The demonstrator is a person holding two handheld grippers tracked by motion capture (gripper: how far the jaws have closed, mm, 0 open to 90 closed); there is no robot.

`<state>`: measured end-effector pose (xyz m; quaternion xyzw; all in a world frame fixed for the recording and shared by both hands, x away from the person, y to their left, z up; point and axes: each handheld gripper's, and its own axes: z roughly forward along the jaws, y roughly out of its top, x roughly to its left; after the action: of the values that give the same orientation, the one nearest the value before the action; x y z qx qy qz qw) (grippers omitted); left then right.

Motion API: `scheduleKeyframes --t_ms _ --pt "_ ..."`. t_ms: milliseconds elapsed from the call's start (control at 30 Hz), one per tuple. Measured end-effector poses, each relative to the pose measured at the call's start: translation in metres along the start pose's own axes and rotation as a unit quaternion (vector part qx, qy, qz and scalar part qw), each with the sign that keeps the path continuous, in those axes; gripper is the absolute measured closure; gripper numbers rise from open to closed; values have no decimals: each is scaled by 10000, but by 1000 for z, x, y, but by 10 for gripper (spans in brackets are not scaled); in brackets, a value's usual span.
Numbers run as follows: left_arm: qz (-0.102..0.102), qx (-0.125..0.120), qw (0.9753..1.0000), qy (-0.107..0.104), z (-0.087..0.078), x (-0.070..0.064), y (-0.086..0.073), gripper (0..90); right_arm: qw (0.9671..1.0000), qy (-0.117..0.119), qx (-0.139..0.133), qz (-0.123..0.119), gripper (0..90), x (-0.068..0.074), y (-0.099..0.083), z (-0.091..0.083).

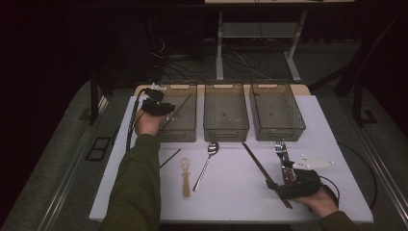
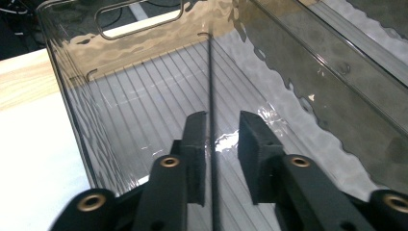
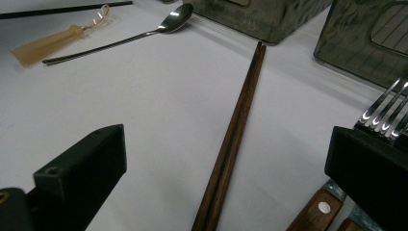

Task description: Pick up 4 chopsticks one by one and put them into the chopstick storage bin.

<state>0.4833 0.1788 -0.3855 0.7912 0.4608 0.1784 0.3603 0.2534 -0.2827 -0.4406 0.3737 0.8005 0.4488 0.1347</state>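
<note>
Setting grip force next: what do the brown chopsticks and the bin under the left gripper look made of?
Brown chopsticks: likely wood, dark matte brown with faint grain. Bin: probably clear smoky plastic, glossy; the table shows through its rippled walls and ribbed floor.

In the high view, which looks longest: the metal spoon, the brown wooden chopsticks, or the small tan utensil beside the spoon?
1. Brown wooden chopsticks, clearly longest.
2. Metal spoon, in between.
3. Small tan utensil, shortest.
All three lie on the white table at similar depth, so nearness hardly skews this.
</note>
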Motion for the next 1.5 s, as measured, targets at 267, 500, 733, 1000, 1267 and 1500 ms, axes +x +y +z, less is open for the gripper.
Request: scheduleKeyframes --t_ms 267,500,733,1000,1267,1500 --pt "-30 -139 9998 -114 -3 -1 -1 548 10000 -4 17 20 5 0 0 0" --pt "83 -360 9985 -395 -19 -6 1 413 10000 4 3 1 5 1 0 0" --pt "347 -384 9966 -638 -38 -13 2 303 10000 -12 -15 5 5 0 0 0" --pt "588 -412 9943 -792 -55 -24 -7 208 10000 -16 -9 1 5 0 0 0" --pt "651 -381 9927 -941 -67 -35 -20 96 10000 -29 -6 32 5 0 0 0" --pt "722 -331 9920 -980 -78 -44 -27 16 10000 -32 -13 35 5 0 0 0"
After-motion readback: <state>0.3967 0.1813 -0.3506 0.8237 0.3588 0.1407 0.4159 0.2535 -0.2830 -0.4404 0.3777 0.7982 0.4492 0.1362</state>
